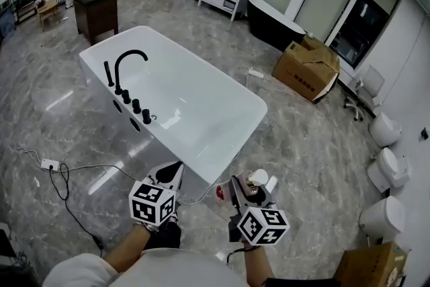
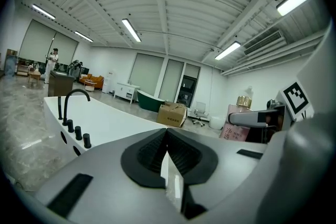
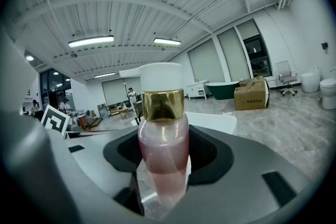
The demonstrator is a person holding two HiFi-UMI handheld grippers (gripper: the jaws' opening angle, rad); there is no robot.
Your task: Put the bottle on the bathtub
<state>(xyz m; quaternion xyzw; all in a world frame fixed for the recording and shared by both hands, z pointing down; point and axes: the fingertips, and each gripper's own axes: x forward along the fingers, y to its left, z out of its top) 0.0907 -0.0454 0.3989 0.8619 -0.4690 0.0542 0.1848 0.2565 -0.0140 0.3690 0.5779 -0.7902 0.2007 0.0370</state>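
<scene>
A pink bottle (image 3: 163, 157) with a gold collar and white pump top stands upright between the jaws of my right gripper (image 3: 163, 176), which is shut on it. In the head view the bottle (image 1: 257, 185) shows just off the near right corner of the white bathtub (image 1: 222, 158), and the right gripper (image 1: 248, 195) holds it there. The tub carries a black arched faucet (image 1: 127, 67) on its left rim. My left gripper (image 1: 169, 175) hangs near the tub's near end; its jaws (image 2: 167, 157) are shut with nothing in them. The bottle (image 2: 237, 126) also shows in the left gripper view.
A power strip and black cable (image 1: 57, 175) lie on the marble floor at left. A cardboard box (image 1: 306, 67) sits beyond the tub at right, a dark tub (image 1: 275, 23) behind it. White toilets (image 1: 386, 171) line the right wall. A wooden vanity (image 1: 96, 10) stands far left.
</scene>
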